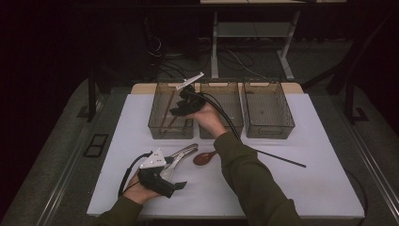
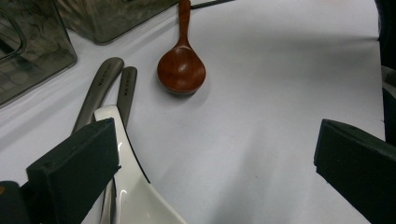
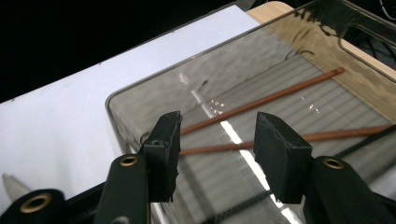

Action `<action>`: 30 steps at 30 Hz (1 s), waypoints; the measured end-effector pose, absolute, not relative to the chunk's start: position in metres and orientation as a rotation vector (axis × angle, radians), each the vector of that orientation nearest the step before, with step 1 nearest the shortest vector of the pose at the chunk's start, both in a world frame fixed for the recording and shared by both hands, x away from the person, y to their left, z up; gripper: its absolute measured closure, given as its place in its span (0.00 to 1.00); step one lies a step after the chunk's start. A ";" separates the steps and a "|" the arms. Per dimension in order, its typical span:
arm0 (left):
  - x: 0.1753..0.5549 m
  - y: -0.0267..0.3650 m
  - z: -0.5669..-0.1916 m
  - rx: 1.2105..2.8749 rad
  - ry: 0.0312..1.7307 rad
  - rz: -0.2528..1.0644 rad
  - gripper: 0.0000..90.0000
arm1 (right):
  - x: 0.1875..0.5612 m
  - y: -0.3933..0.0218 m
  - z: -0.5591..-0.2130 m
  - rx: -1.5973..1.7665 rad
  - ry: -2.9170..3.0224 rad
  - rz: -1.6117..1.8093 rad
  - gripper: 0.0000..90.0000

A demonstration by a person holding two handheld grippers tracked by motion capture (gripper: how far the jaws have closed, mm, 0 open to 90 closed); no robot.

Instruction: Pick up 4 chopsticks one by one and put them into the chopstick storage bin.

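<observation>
- The right gripper view looks down into the left bin (image 3: 261, 93), where two brown chopsticks (image 3: 261, 100) lie on the ribbed floor; the high view shows them as thin dark lines in the left bin (image 1: 155, 110).
- The right gripper (image 3: 217, 151) hangs above the near part of that bin with its jaws apart and nothing between them; the chopsticks lie below it, untouched. In the high view the right gripper (image 1: 181, 107) sits over the bin's right half.
- The left gripper view shows what the high view half hides: a white ladle-like spoon (image 2: 135, 186) just beside the left pad, two grey metal handles (image 2: 100, 88) running toward the bins, and a wooden spoon (image 2: 181, 70) further off.
- The left gripper (image 2: 210, 158) stands wide open and holds nothing; in the high view the left gripper (image 1: 162, 181) rests low on the counter (image 1: 301, 183), well in front of the left bin.
- Count: three clear bins in a row, namely the left one, a middle bin (image 1: 226, 110) and a right bin (image 1: 268, 108); two chopsticks in the left bin; one wooden spoon (image 1: 204, 158) on the counter in front of the middle bin; one black stick (image 1: 282, 160) lying loose to its right.
- Whether the middle and right bins hold anything I cannot tell.
</observation>
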State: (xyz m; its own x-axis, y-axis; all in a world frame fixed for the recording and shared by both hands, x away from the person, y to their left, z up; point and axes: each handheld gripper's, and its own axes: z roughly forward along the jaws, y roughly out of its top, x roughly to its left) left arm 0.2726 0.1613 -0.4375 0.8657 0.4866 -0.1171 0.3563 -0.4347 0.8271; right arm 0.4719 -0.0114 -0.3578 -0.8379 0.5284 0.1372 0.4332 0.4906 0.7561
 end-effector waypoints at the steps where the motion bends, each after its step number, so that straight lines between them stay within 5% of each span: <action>1: 0.273 0.161 -0.437 2.070 0.612 0.170 0.00 | 0.470 -0.016 -0.357 0.851 2.612 1.284 0.54; 30: 0.273 0.163 -0.438 2.062 0.631 0.166 0.00 | 0.412 -0.113 -0.345 0.664 2.649 1.396 0.44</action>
State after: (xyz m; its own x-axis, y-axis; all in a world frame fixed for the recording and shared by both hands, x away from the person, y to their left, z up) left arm 0.2732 0.1627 -0.4381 0.8582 0.4971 -0.1278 0.3695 -0.4255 0.8261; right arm 0.4121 -0.1132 -0.3453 -0.9037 0.4072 0.1325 0.3395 0.4928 0.8012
